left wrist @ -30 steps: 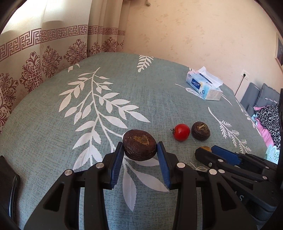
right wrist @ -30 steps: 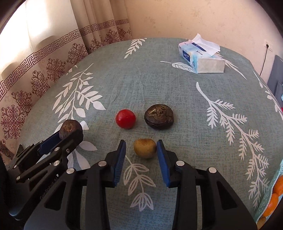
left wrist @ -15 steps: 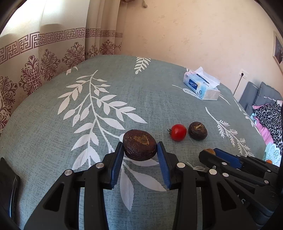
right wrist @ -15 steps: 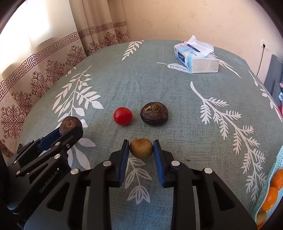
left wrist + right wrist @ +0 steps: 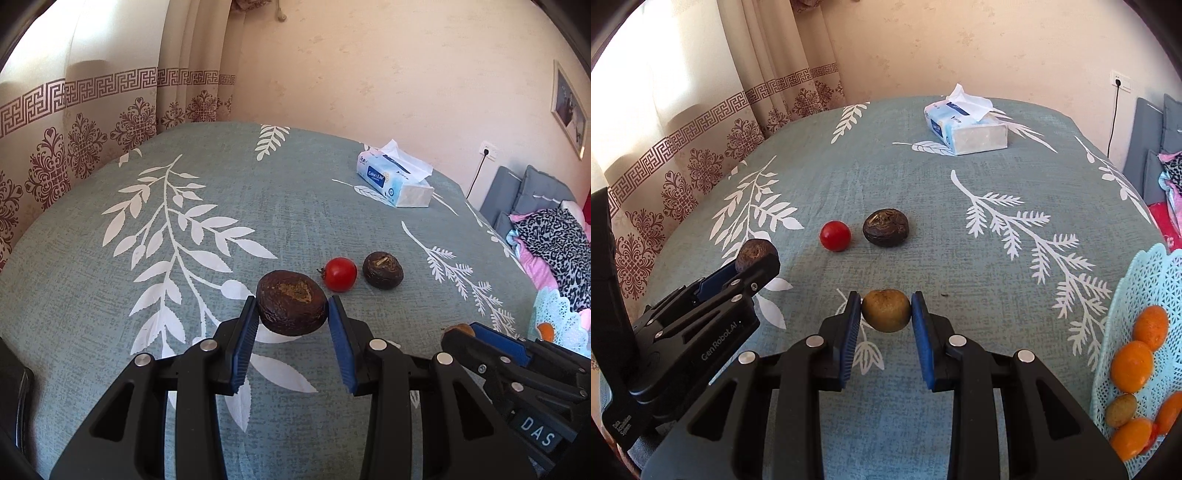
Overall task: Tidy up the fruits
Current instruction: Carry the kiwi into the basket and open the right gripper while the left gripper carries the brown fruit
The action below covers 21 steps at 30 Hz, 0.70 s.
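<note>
Left claw (image 5: pixel 291 325) gripped a dark fruit (image 5: pixel 291 308); right claw (image 5: pixel 886 321) gripped a yellow-brown fruit (image 5: pixel 886 310), both off the bench (image 5: pixel 923 192). Basket (image 5: pixel 1137 280) lay right of right claw, nearer that hand.

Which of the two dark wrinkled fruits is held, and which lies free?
The larger dark fruit is held between the left gripper fingers; the smaller dark fruit lies free beside the tomato.

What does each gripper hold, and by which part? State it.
Left gripper clamps the dark wrinkled fruit by its sides. Right gripper clamps the small yellow-brown fruit by its sides.
</note>
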Each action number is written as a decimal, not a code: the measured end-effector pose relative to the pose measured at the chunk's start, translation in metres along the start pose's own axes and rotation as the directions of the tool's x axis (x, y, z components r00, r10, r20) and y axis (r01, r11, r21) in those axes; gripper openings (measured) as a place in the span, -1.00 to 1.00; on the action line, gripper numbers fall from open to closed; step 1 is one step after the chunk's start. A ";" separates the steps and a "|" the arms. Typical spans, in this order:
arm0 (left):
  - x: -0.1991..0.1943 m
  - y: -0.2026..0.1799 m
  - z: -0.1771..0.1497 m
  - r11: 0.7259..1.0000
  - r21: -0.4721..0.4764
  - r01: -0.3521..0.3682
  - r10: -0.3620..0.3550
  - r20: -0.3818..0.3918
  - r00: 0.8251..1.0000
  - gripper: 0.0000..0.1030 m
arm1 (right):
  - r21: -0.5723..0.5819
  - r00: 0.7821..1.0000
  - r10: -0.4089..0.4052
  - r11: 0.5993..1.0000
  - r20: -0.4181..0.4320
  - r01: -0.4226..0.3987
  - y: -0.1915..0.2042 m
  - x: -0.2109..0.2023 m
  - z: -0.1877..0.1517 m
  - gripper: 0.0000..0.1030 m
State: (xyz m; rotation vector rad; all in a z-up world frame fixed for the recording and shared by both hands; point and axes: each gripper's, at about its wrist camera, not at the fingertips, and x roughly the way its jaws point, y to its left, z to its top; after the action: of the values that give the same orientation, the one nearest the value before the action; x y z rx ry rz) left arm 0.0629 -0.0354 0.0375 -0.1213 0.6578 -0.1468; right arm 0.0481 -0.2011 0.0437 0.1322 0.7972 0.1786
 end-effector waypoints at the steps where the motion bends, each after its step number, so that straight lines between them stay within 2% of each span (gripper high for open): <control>1: 0.000 -0.001 0.000 1.000 0.003 0.003 -0.003 0.001 1.000 -0.24 | 0.004 1.000 -0.002 1.000 0.003 0.002 -0.001 -0.003 -0.001 -0.43; 21: -0.007 -0.012 -0.005 0.999 0.038 0.035 -0.035 0.009 0.999 -0.24 | 0.030 0.996 -0.058 0.998 0.061 0.056 -0.016 -0.047 -0.009 -0.44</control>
State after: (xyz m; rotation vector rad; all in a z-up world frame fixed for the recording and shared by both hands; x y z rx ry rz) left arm 0.0537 -0.0463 0.0398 -0.0966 0.6432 -0.1922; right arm 0.0109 -0.2259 0.0676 0.1411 0.7410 0.1084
